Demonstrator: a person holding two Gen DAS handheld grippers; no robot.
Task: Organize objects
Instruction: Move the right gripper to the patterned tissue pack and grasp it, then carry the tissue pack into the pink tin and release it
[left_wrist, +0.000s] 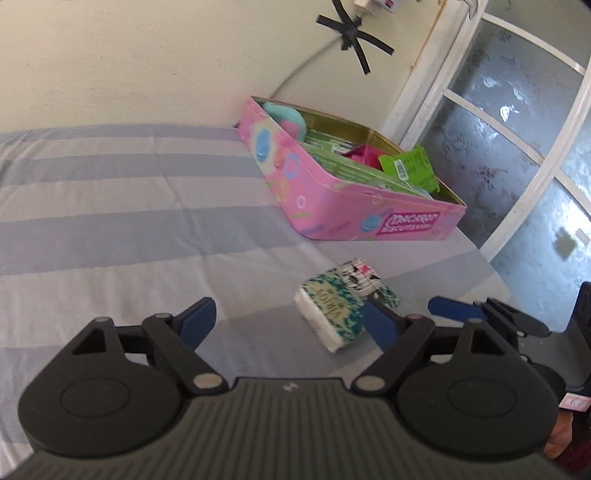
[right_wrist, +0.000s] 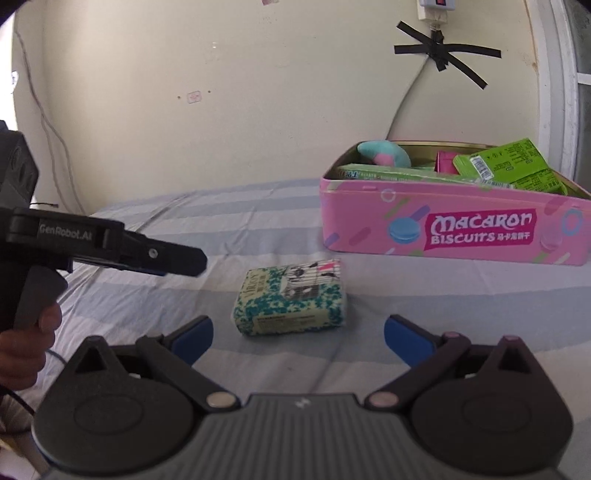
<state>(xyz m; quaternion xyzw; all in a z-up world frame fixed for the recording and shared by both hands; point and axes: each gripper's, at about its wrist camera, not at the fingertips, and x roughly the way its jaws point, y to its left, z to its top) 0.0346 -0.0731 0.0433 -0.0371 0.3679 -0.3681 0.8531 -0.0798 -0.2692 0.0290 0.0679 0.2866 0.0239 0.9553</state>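
Your right gripper (right_wrist: 298, 334) has its blue-padded jaws spread wide with nothing between them. They hover low over the bed sheet with pale and grey-blue stripes (right_wrist: 147, 295). Just ahead of them lies a small soft tissue pack printed in teal and cream (right_wrist: 291, 302). It rests flat on the sheet, apart from both pads. A smaller packet with a black-and-white drawing and pink marks (right_wrist: 314, 277) lies on its top at the far right corner.

Behind and to the right of the tissue pack stands an open pink rectangular biscuit tin lettered "Macaron Biscuits" (right_wrist: 454, 236), near the cream wall (right_wrist: 221, 92). Inside it you can see a teal-and-pink plush toy (right_wrist: 384, 153) at the left end. Bright green printed packets (right_wrist: 509, 166) are stacked toward the right, with flat green boxes along the front wall and something magenta between.

Your left gripper (left_wrist: 291, 321) also stands open and holds nothing. In its own view the tissue pack (left_wrist: 332, 314) sits just off its right finger (left_wrist: 380, 325); whether the two touch you cannot tell. From the right wrist view this gripper (right_wrist: 177, 260) reaches in from the left, above the sheet, with your hand (right_wrist: 26, 350) on its handle.

A white-framed door with patterned frosted glass (left_wrist: 517, 147) stands beyond the tin. Black tape crosses (right_wrist: 443, 51) hold a cable to the wall.
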